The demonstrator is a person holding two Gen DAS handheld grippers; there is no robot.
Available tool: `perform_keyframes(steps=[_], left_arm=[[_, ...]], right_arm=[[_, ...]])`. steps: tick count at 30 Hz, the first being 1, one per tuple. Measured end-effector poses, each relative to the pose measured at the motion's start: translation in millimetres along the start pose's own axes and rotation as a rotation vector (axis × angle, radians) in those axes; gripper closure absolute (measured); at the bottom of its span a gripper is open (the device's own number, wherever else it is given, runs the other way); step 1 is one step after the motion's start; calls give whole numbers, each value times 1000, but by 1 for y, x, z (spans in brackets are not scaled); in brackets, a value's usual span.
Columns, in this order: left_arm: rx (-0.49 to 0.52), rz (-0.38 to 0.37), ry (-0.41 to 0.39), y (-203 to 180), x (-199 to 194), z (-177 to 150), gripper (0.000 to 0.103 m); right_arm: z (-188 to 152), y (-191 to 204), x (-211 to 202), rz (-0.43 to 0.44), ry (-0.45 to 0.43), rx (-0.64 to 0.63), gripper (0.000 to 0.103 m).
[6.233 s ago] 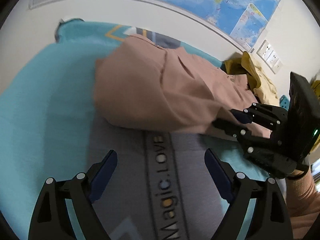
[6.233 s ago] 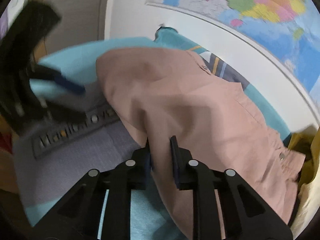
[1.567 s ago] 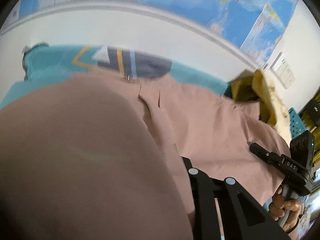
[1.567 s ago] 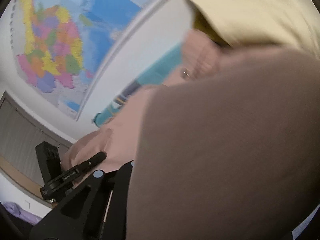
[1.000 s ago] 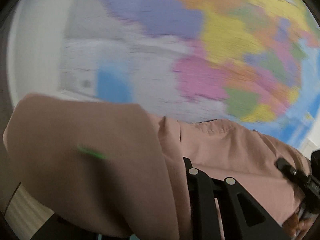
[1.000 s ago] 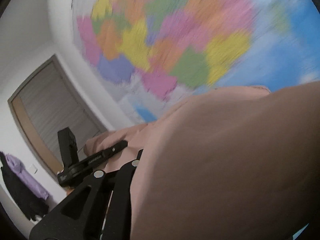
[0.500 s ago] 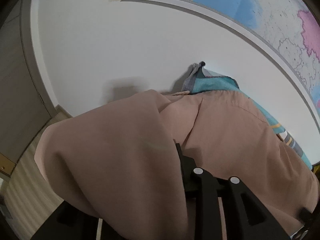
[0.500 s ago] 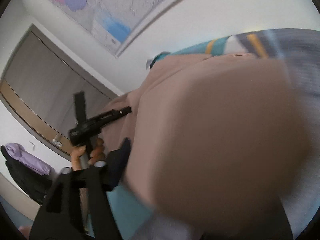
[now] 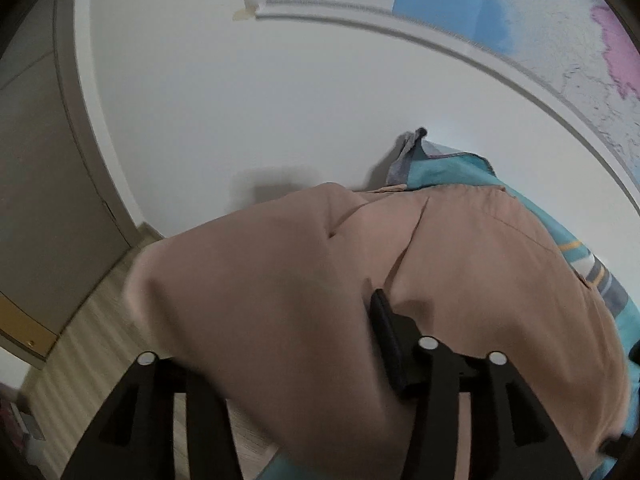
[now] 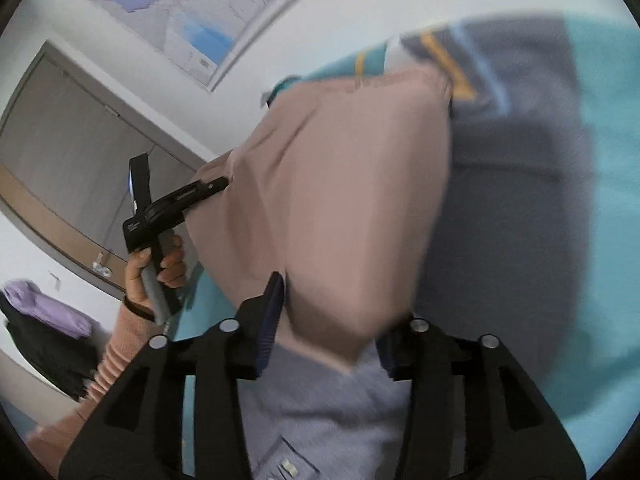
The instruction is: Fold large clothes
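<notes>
A large pink garment (image 9: 460, 272) lies draped over the teal and grey bed cover (image 9: 460, 168). My left gripper (image 9: 360, 320) is buried in the pink cloth; only its right finger (image 9: 386, 332) shows, pressed against the fabric. In the right wrist view the left gripper (image 10: 208, 188) holds the garment's (image 10: 352, 184) left edge up. My right gripper (image 10: 328, 316) has its jaws apart, with the cloth's lower edge hanging between the two blue pads (image 10: 272, 312).
A white wall with a world map (image 9: 520, 8) stands behind the bed. A grey door (image 10: 72, 132) and wooden floor (image 9: 80, 344) lie to the left. Dark and purple clothes (image 10: 36, 320) hang at far left. The bed cover (image 10: 560, 160) extends right.
The garment has swung down from in front of the map onto the bed. My right gripper's jaws have come apart around the cloth. The left gripper still holds its edge.
</notes>
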State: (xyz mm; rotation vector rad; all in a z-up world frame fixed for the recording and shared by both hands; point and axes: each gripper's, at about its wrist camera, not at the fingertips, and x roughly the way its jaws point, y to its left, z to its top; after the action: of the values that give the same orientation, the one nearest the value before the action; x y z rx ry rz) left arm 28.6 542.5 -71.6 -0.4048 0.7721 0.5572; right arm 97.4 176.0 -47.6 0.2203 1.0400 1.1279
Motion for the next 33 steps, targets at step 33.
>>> perform_keyframes(steps=[33], left_arm=[[311, -107, -97, -114, -82, -98, 18]], right_arm=[[27, 41, 11, -208, -50, -289, 63]])
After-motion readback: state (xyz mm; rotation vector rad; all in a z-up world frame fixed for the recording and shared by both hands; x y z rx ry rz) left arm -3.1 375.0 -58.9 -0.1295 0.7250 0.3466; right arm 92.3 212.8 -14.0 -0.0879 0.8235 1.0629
